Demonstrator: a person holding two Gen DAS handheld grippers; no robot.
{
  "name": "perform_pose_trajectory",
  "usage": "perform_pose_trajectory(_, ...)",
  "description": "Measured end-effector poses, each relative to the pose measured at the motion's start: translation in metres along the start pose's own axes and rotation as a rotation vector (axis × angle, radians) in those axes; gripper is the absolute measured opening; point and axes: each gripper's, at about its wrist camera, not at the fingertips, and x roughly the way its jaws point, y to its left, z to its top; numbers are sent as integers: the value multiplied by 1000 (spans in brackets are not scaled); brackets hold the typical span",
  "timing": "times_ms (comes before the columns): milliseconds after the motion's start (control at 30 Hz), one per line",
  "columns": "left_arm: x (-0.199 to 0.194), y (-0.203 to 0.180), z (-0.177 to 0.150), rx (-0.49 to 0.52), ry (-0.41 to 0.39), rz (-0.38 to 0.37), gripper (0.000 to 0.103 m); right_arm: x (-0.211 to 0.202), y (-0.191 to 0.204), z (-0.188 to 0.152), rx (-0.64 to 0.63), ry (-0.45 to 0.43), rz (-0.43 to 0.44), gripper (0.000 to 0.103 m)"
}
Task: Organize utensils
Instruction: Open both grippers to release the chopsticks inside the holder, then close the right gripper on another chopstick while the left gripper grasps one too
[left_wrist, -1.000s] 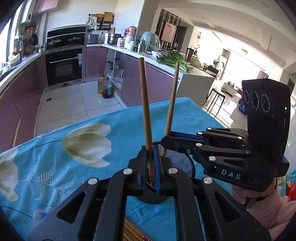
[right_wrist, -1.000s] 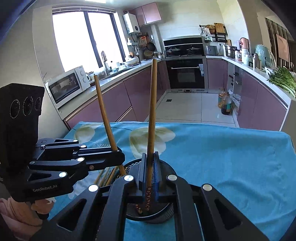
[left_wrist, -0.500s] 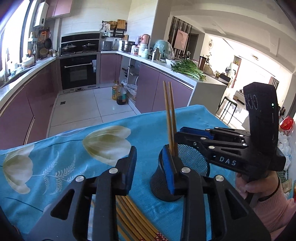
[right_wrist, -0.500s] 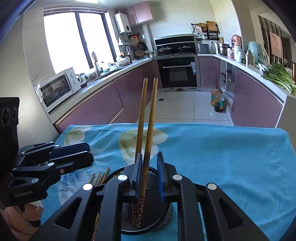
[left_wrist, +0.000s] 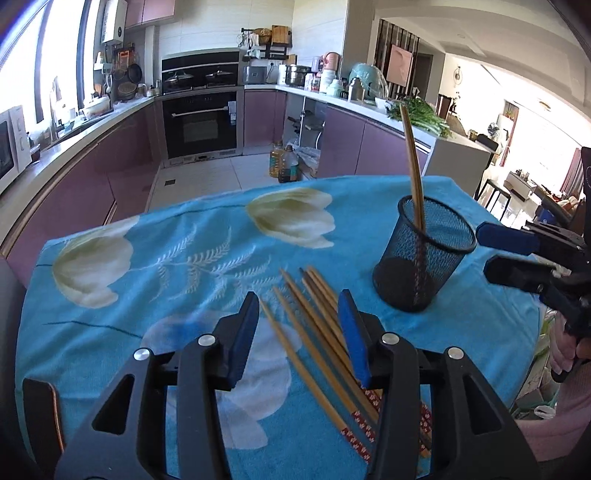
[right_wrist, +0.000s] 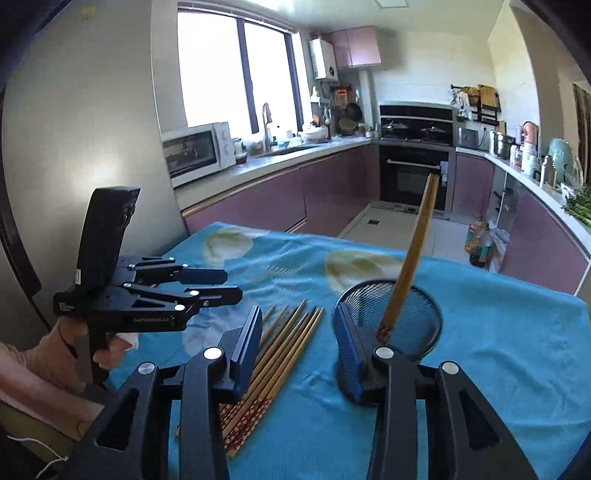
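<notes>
A black mesh cup stands on the blue flowered tablecloth with two wooden chopsticks leaning upright in it. Several more chopsticks lie side by side on the cloth left of the cup. My left gripper is open and empty, hovering over the loose chopsticks. My right gripper is open and empty, between the loose chopsticks and the cup. The right gripper shows in the left wrist view, right of the cup, and the left gripper in the right wrist view.
The table's far edge drops to the kitchen floor. Purple cabinets, an oven and a counter lie beyond. A microwave sits on the left counter.
Both grippers let go of their chopsticks, which now stand in the cup. Both opened wide and pulled back; the left moved over the loose chopsticks.
</notes>
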Motion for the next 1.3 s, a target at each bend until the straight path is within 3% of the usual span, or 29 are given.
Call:
perform_pose_trajectory(200, 20, -1, -29, -15, 81, 7, 44, 50, 4, -29, 64, 156, 0, 38)
perform_pose_trajectory(367, 30, -5, -42, -23, 126, 11, 44, 65, -1, -41, 109, 206, -14, 35)
perform_pose_trajectory(733, 44, -9, -48, -10, 184, 4, 37, 74, -3, -41, 113, 230, -59, 30)
perform_pose_trajectory(967, 46, -7, -47, -1, 198, 12, 26, 80, 1, -39, 96, 247, -93, 29)
perform_pose_trajectory(1300, 52, -5, -45, 12, 202, 22, 27, 93, 4, -33, 71, 249, -142, 27)
